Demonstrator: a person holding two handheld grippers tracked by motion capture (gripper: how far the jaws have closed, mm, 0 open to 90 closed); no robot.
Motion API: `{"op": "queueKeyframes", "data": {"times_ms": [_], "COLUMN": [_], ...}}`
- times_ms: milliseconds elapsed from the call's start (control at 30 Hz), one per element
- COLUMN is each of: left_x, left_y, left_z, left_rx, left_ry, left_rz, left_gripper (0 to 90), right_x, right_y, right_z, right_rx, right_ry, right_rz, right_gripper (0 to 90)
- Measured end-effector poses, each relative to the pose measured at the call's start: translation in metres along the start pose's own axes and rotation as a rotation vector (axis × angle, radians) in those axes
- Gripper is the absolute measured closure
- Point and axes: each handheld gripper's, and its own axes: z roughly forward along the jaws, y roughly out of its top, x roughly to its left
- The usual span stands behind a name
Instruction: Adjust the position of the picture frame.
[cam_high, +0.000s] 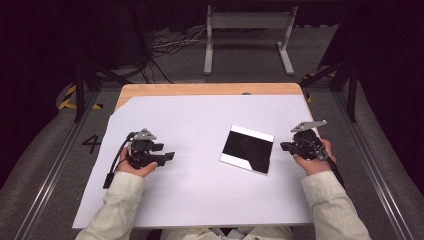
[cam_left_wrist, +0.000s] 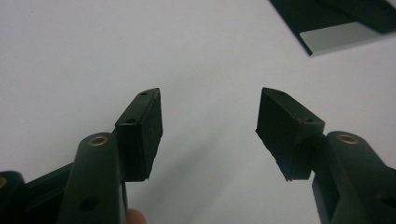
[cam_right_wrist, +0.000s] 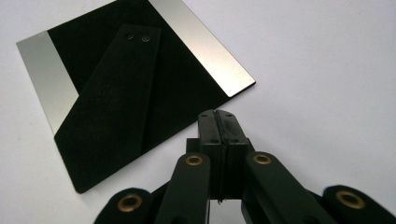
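A flat black square plate (cam_high: 248, 149) with a pale silvery strip along two opposite edges lies on the white sheet (cam_high: 200, 190) between my two grippers, nearer my right one. From my right gripper (cam_right_wrist: 219, 116) the plate sits just ahead and to the left of the closed tips, apart from them; its face shows a long black tapered strap (cam_right_wrist: 116, 88) fixed flat across it with two small round rivets at the far narrow end. My right gripper is clenched with nothing in it, the two jaws pressed together pad to pad, resting low over the sheet. In the high view my right hand (cam_high: 312, 157) holds it at the right edge of the sheet, pointing inward at the plate. My left gripper (cam_left_wrist: 210, 126) is released, its jaws standing wide apart over bare white sheet, and a corner of the plate (cam_left_wrist: 336, 28) shows far ahead and to the right of them, well apart. From above, my left hand (cam_high: 136, 165) holds that gripper (cam_high: 170, 156) on the left part of the sheet, tips aimed toward the plate. The sheet covers a wooden table (cam_high: 210, 89), whose far edge shows beyond it.
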Motion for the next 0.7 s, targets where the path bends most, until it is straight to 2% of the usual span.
{"op": "queueKeyframes", "data": {"times_ms": [33,67,100,133,200,267,367,467,533,600,700], "left_x": [0.002,0.002,0.003,0.002,0.002,0.001,0.000,-0.002,-0.003,-0.003,-0.003], "left_y": [0.000,0.001,0.001,0.001,0.001,0.000,-0.001,-0.001,-0.001,-0.001,-0.002], "left_z": [0.000,0.001,0.002,0.003,0.005,0.007,0.011,0.013,0.013,0.012,0.012], "left_rx": [-0.008,-0.008,-0.003,0.011,0.019,0.031,0.063,0.076,0.068,0.063,0.063], "left_ry": [-0.023,-0.028,-0.019,-0.004,0.012,0.019,0.002,-0.004,-0.005,-0.008,-0.011], "left_rz": [-0.009,-0.006,0.014,0.033,0.061,0.085,0.087,0.095,0.096,0.095,0.086], "left_gripper": [40.6,40.2,39.9,39.8,39.4,38.9,35.5,34.1,34.0,33.9,33.8], "right_x": [-0.001,-0.002,-0.002,-0.002,0.002,0.001,-0.005,-0.015,-0.017,-0.020,-0.024], "right_y": [0.000,0.001,0.002,0.003,0.006,0.006,0.006,0.004,0.005,0.006,0.008], "right_z": [0.003,0.005,0.008,0.011,0.013,0.015,0.018,0.025,0.031,0.038,0.044], "right_rx": [-0.005,-0.015,-0.022,-0.023,-0.015,-0.019,-0.012,-0.047,-0.039,-0.039,-0.040], "right_ry": [0.013,0.042,0.071,0.078,0.052,0.052,0.050,0.119,0.103,0.114,0.098], "right_rz": [0.015,0.036,0.056,0.055,0.025,0.023,0.048,0.124,0.130,0.146,0.169], "right_gripper": [89.7,89.7,89.7,89.6,89.7,89.7,89.6,89.6,89.6,89.7,89.7]}}
